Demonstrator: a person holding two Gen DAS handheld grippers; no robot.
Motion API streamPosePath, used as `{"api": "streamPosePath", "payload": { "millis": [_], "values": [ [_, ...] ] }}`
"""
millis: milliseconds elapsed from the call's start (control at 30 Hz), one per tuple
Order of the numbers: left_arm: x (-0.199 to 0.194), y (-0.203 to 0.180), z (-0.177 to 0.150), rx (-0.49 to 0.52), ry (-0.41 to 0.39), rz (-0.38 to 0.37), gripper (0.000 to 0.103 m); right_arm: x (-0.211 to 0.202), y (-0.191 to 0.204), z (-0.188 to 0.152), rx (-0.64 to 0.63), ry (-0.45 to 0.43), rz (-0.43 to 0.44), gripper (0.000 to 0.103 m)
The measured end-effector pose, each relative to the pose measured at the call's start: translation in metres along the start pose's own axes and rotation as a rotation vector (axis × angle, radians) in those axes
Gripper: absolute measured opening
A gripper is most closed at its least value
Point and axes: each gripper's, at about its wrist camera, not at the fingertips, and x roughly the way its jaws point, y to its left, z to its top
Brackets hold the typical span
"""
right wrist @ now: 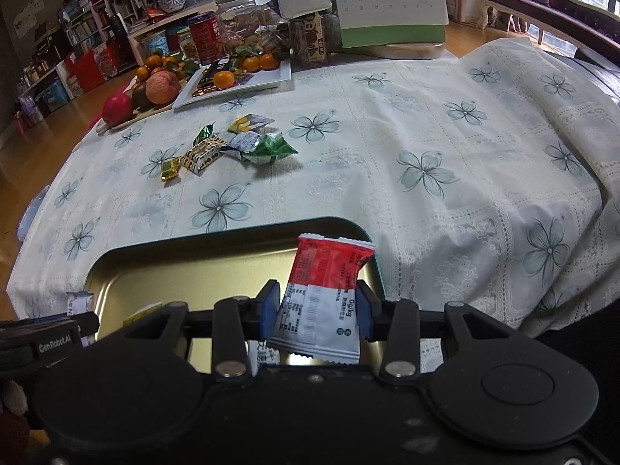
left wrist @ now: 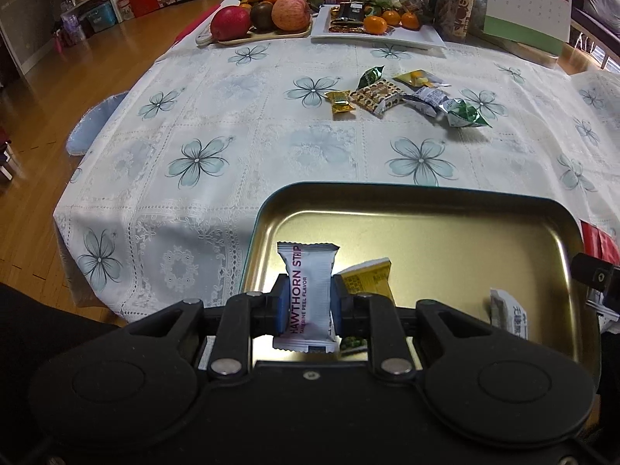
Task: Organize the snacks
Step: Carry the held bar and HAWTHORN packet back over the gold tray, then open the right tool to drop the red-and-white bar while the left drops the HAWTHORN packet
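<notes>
My left gripper (left wrist: 308, 302) is shut on a white Hawthorn Strip packet (left wrist: 308, 290) and holds it upright over the near left part of a gold metal tray (left wrist: 445, 232). A yellow packet (left wrist: 368, 279) and a white packet (left wrist: 509, 316) lie in the tray. My right gripper (right wrist: 317, 310) is shut on a red and white snack packet (right wrist: 325, 294) over the tray's right rim (right wrist: 193, 263). A heap of several loose snacks (left wrist: 407, 97) lies further out on the tablecloth; it also shows in the right wrist view (right wrist: 232, 147).
A floral white tablecloth (left wrist: 232, 135) covers the table. At the far end stand a fruit board with apples (left wrist: 267, 19), a white plate with oranges (left wrist: 379, 31), jars and a desk calendar (left wrist: 531, 4). A blue chair seat (left wrist: 93, 124) is at the left edge.
</notes>
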Motion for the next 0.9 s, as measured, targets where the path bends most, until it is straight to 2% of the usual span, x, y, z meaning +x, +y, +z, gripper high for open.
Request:
{"api": "streamPosePath", "payload": {
  "millis": [333, 567, 800, 900],
  "values": [
    [-0.005, -0.01, -0.028, 0.022, 0.022, 0.003, 0.028, -0.017, -0.007, -0.031, 0.045, 0.005, 0.001, 0.043],
    [-0.008, -0.002, -0.033, 0.0, 0.04, -0.042, 0.03, -0.019, -0.004, -0.035, 0.037, 0.0, -0.014, 0.043],
    [-0.009, -0.001, -0.034, 0.011, 0.063, -0.084, 0.03, -0.015, -0.009, -0.033, 0.057, 0.034, -0.013, 0.043],
    [-0.009, -0.003, -0.035, 0.015, 0.063, -0.073, 0.03, -0.012, -0.01, -0.034, 0.064, 0.059, -0.006, 0.043]
  ]
}}
